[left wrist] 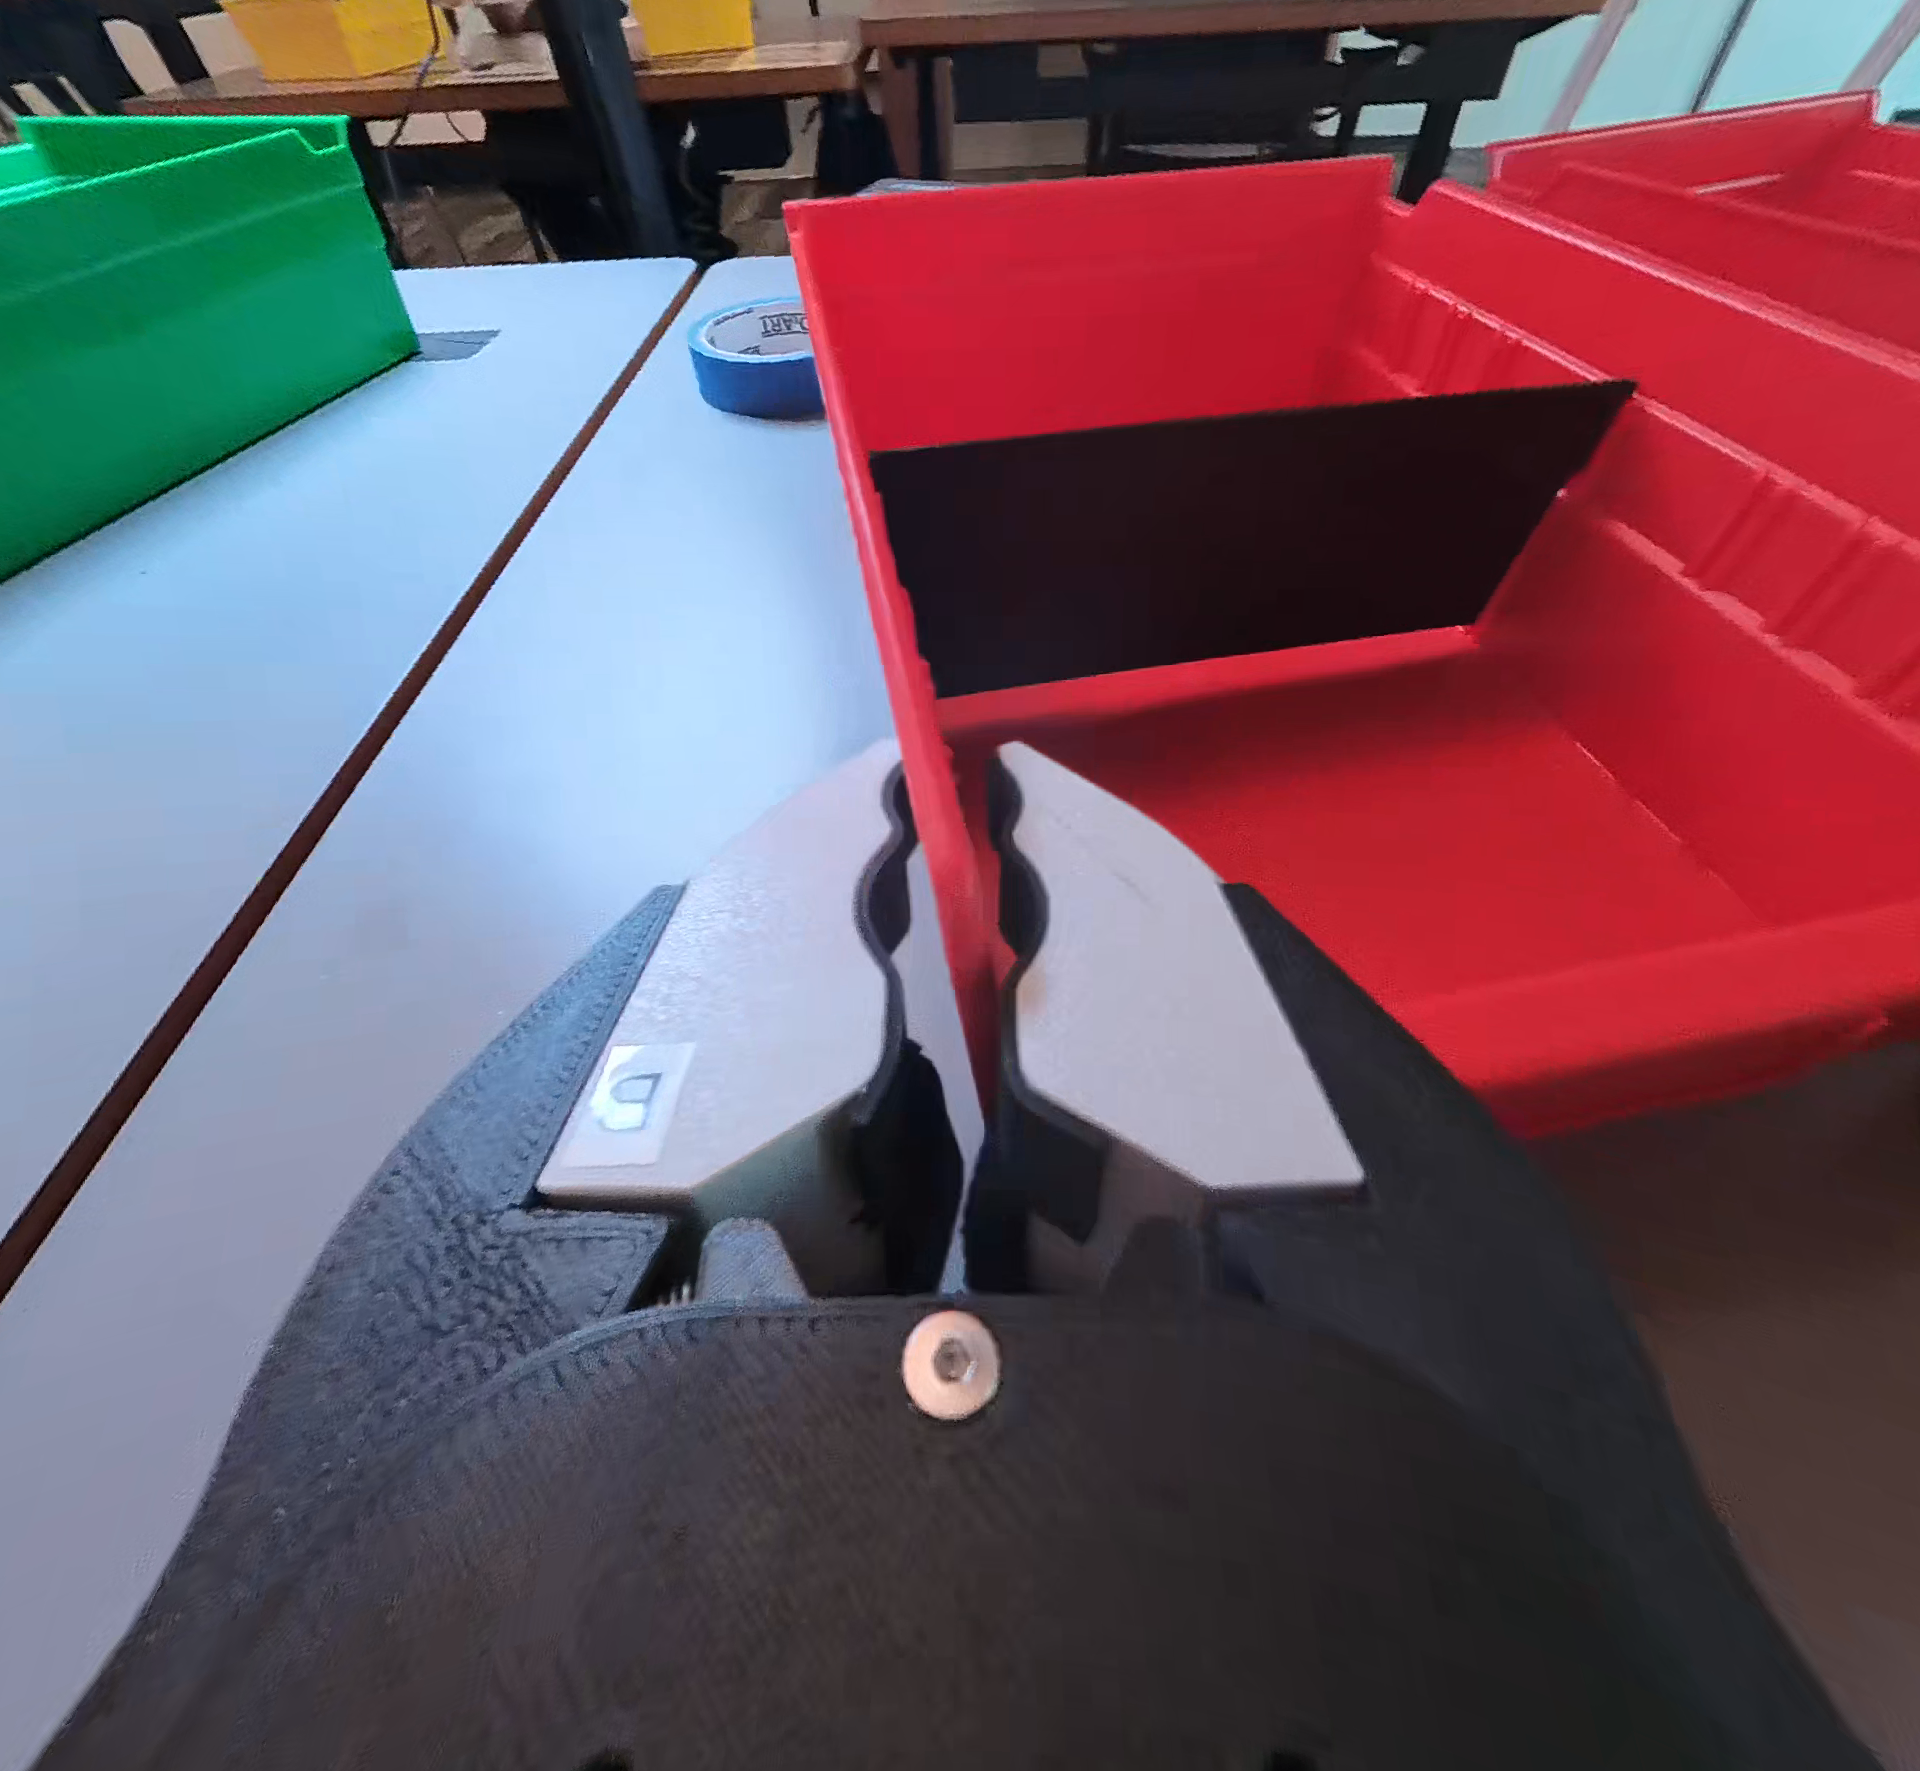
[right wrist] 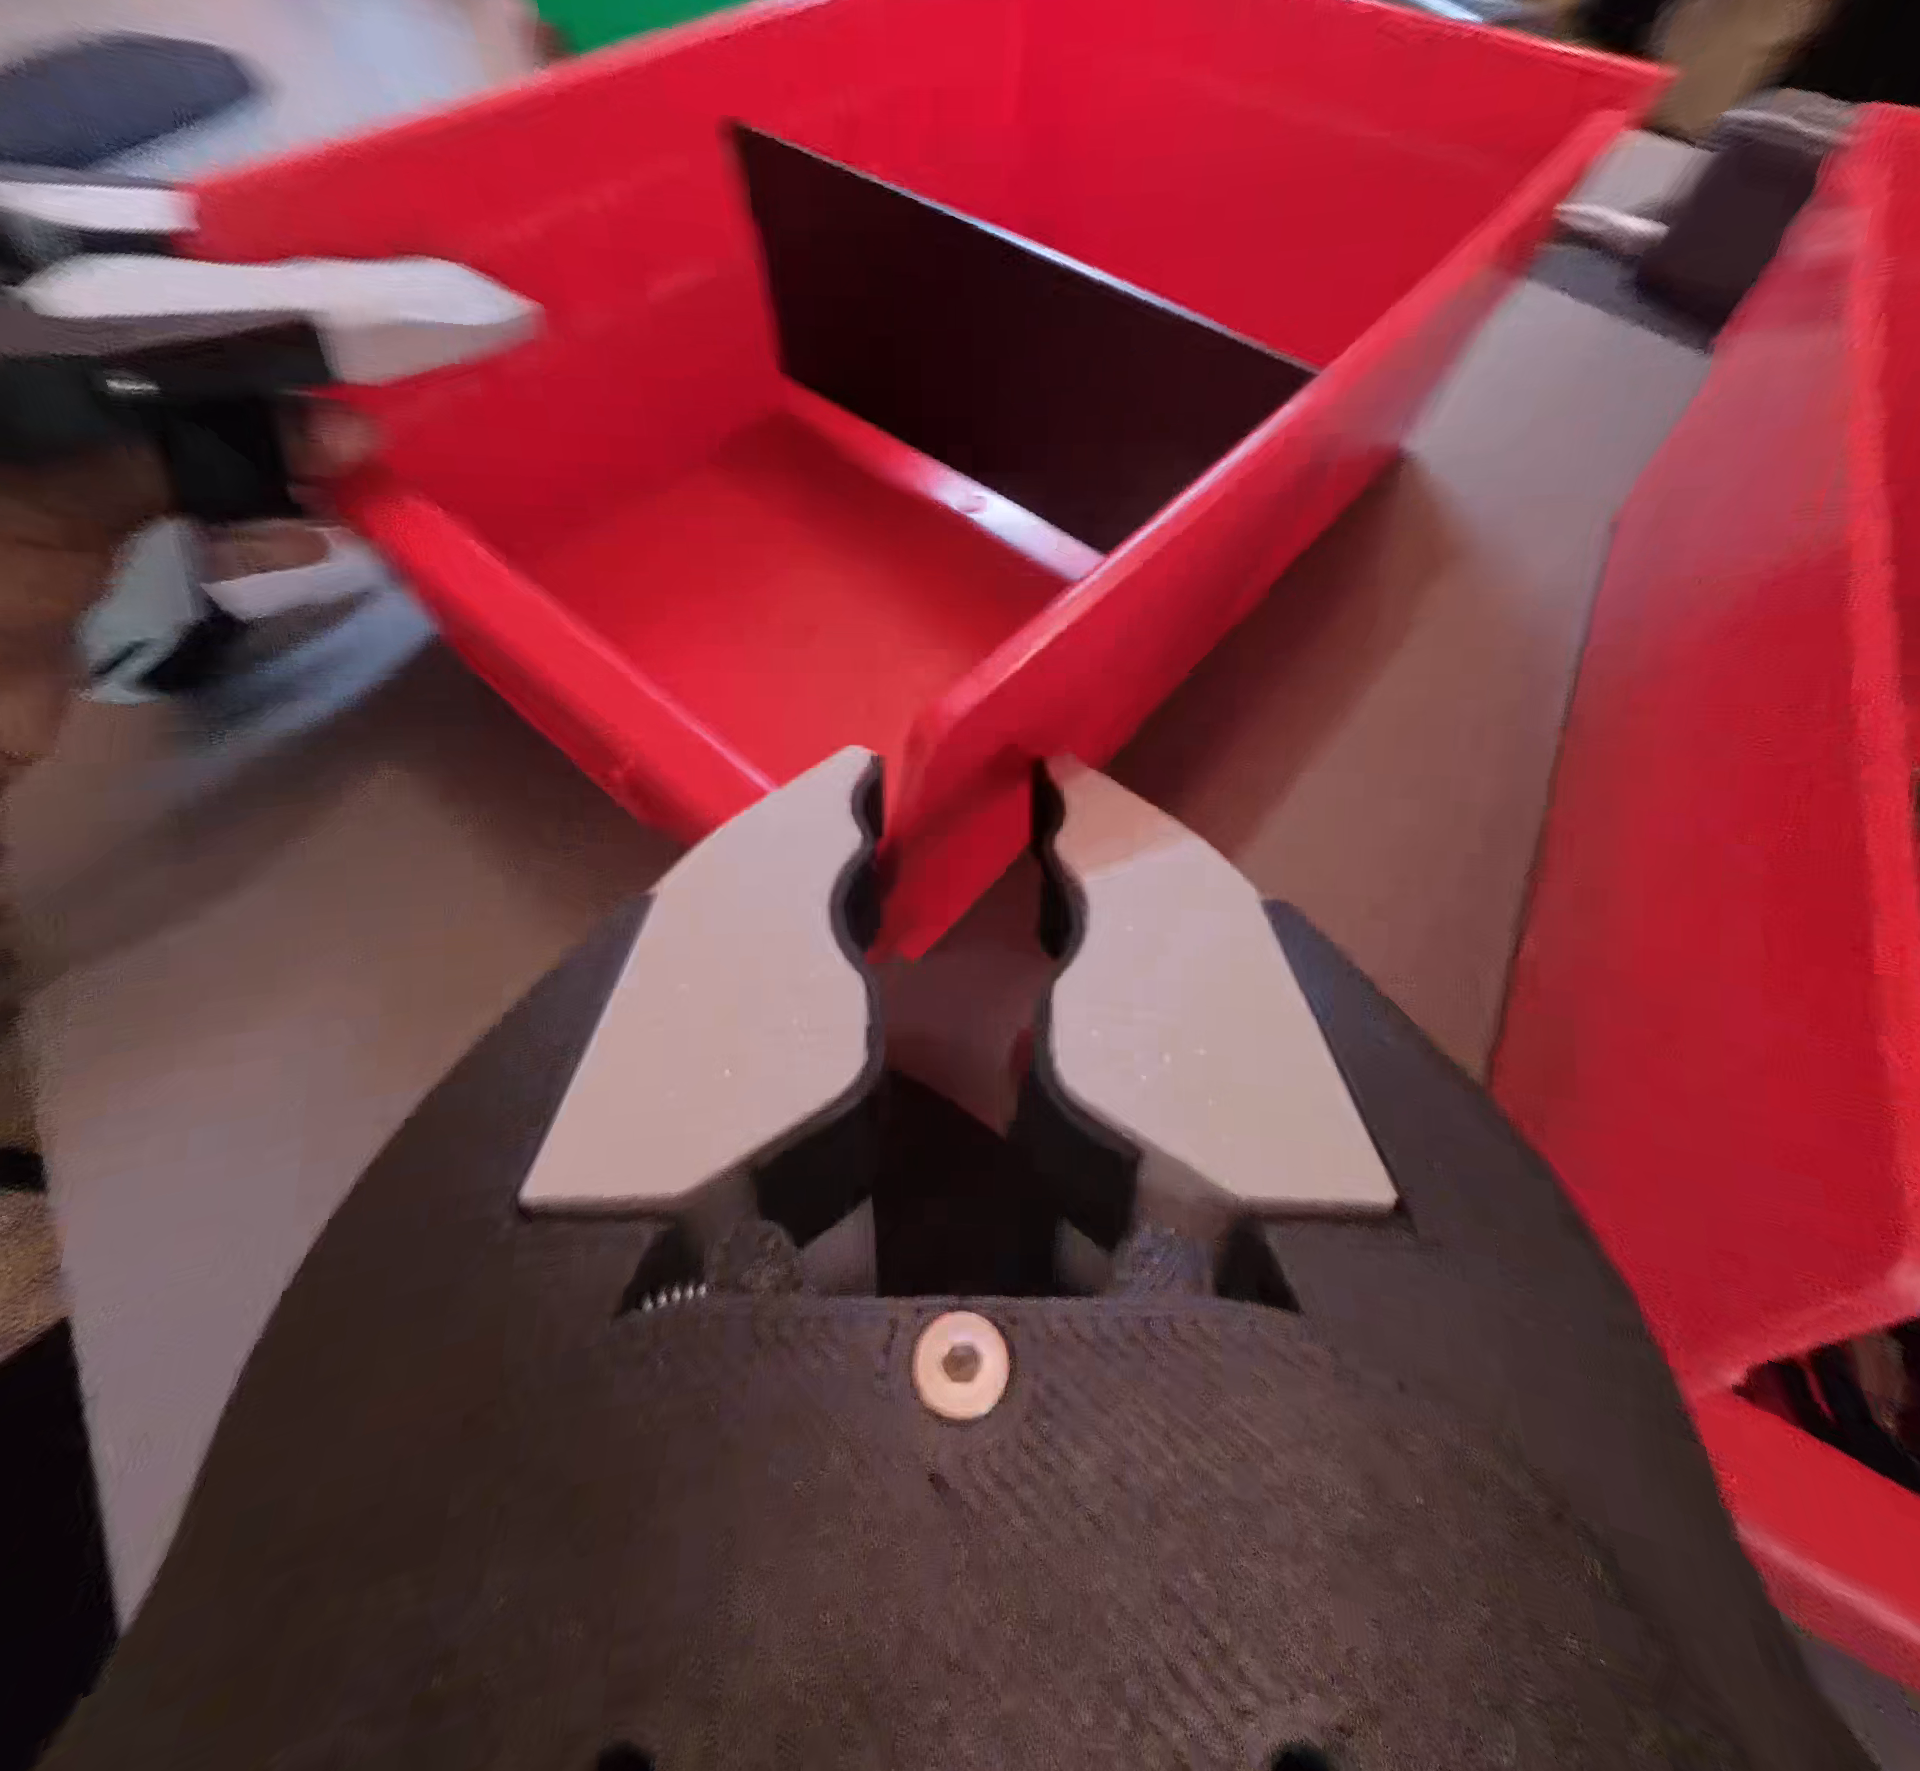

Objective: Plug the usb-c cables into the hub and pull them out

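No USB-C cable or hub shows in either view. A red bin (left wrist: 1091,319) with a black divider (left wrist: 1195,547) across its middle fills both views. Both compartments that I can see are empty. My left gripper (left wrist: 948,786) is shut on the bin's left wall near its front end. My right gripper (right wrist: 961,786) is shut on the bin's right wall (right wrist: 1195,599) near the front corner. One of the left gripper's fingers (right wrist: 416,313) shows inside the opposite wall in the right wrist view, which is blurred.
A green bin (left wrist: 177,319) stands on the light grey table (left wrist: 468,682) at the left. A blue tape roll (left wrist: 753,360) lies beside the red bin's far left corner. A second red bin (left wrist: 1714,194) (right wrist: 1714,786) sits close on the right.
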`<state>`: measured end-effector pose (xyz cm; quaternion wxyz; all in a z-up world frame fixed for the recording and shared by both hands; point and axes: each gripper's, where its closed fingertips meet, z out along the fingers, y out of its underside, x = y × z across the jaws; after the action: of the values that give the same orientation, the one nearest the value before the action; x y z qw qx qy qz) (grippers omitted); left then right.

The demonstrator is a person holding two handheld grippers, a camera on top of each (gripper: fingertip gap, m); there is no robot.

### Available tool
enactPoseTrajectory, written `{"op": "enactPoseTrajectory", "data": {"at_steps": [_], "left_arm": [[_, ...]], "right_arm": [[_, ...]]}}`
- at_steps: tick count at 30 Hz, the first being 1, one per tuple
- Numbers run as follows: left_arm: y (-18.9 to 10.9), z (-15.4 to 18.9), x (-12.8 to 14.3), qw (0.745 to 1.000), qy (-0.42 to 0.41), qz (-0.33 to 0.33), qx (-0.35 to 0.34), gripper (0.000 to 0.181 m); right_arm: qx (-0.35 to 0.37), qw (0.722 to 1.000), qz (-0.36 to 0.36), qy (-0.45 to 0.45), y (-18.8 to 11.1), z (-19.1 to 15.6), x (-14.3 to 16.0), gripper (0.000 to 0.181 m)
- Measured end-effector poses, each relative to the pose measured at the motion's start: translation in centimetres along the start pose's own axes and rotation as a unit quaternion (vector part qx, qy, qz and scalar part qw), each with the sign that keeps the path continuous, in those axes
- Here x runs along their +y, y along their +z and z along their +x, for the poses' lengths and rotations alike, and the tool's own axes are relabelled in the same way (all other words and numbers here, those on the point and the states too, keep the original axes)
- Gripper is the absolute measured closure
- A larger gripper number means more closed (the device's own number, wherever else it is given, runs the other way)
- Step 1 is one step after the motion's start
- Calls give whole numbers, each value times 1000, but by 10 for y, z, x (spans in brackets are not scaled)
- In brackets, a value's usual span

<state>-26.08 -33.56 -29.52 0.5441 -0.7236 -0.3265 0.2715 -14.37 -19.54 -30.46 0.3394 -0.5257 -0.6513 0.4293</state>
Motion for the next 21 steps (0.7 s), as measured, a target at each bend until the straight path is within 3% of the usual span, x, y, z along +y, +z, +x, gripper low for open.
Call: {"op": "enactPoseTrajectory", "data": {"at_steps": [3,6,11,15,18,21], "left_arm": [[-5,0,-4,999,26,7,-40,178],[-18,4,-25,997,43,46,-54,178],[-69,30,-102,969,64,227,-76,177],[-96,97,-149,930,70,360,-24,173],[-92,167,-167,915,66,394,54,169],[-76,241,-178,908,36,393,140,168]], "right_arm": [[57,996,-1,-62,0,6,-1,163],[111,979,53,-161,-12,8,-16,166],[167,936,208,-228,-70,13,-73,167],[248,883,304,-259,-151,43,-96,170],[318,840,345,-271,-219,77,-94,173],[389,810,334,-283,-283,114,-80,173]]}}
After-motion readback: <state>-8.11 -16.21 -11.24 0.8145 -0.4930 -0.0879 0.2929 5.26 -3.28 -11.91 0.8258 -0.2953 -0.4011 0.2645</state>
